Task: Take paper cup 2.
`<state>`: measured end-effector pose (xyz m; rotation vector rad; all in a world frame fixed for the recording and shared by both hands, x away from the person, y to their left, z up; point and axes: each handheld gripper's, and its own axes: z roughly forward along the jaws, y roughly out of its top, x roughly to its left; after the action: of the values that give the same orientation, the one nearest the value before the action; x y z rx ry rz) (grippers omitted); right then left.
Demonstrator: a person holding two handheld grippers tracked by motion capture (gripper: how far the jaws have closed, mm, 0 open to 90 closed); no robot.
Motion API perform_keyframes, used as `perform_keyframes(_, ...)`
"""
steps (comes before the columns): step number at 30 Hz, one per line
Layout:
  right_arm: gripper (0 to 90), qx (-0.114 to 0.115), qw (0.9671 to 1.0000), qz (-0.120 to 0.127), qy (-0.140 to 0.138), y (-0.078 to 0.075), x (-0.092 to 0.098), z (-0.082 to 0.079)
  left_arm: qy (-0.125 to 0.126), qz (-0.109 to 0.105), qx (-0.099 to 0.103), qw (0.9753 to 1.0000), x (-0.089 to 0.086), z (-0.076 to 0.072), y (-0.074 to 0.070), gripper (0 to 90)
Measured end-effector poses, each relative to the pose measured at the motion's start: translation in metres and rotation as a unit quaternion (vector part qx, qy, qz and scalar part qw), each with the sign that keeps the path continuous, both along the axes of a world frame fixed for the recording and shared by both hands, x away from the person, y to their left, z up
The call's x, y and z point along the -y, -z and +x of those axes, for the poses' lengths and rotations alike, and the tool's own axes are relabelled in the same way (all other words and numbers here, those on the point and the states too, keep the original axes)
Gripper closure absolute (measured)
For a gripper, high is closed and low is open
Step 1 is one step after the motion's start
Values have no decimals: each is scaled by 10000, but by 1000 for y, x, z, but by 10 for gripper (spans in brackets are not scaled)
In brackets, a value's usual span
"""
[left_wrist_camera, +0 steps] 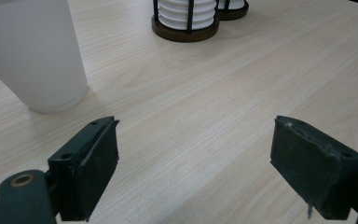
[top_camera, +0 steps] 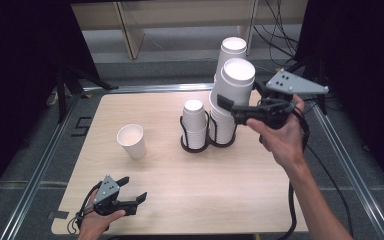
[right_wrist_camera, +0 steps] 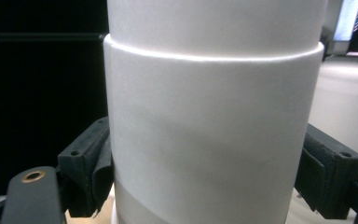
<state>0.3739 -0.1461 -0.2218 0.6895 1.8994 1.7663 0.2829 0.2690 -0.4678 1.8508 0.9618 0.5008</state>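
White paper cups (right_wrist_camera: 214, 135) between jaws of right gripper (top_camera: 240, 107), pinched at both sides, lifted above right stack in black holder (top_camera: 222, 142). Second stack (top_camera: 195, 122) in holder just beside, lower. Single cup (top_camera: 131, 141) upright on desk (top_camera: 190, 195), left of holder. Left gripper (top_camera: 132, 192) near front edge of desk, jaws spread wide, holding nothing.
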Motion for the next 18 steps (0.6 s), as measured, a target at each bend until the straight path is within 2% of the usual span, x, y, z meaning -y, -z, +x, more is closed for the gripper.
perform_keyframes(1,180,-108,9999,47,-64,6,-2,-3,-4,-7,5,10000,0,0,0,148)
perform_keyframes(2,179,-76,9999,38,-101,13,-3,-5,0,11,12,10000,0,0,0,148)
perform_keyframes(4,179,-180,9997,23,-171,24,-6,-8,-12,73,13,10000,-1,1,0,148)
perform_keyframes(6,179,-291,9992,66,-268,40,-12,-9,-15,38,6,10000,-2,2,1,148)
perform_keyframes(8,179,-335,9989,-55,-326,56,-18,-8,-20,11,29,10000,-3,4,2,148)
perform_keyframes(10,179,-552,9976,14,-420,70,-24,-7,-19,56,3,10000,-4,4,2,148)
perform_keyframes(12,179,-578,9969,7,-529,87,-30,-5,-22,-58,49,10000,-4,4,3,148)
perform_keyframes(13,178,-571,9969,-28,-538,94,-32,-4,-21,-25,50,10000,-4,4,3,148)
perform_keyframes(14,178,-690,9959,1,-586,101,-35,-4,-29,4,58,10000,-4,5,3,148)
perform_keyframes(15,178,-725,9953,12,-634,108,-37,-3,-28,-57,78,9999,-4,5,4,148)
perform_keyframes(16,178,-715,9950,15,-691,114,-39,-2,-23,-27,76,10000,-4,6,4,148)
perform_keyframes(18,178,-811,9940,-79,-723,124,-43,-1,40,-7,102,9999,-4,6,5,148)
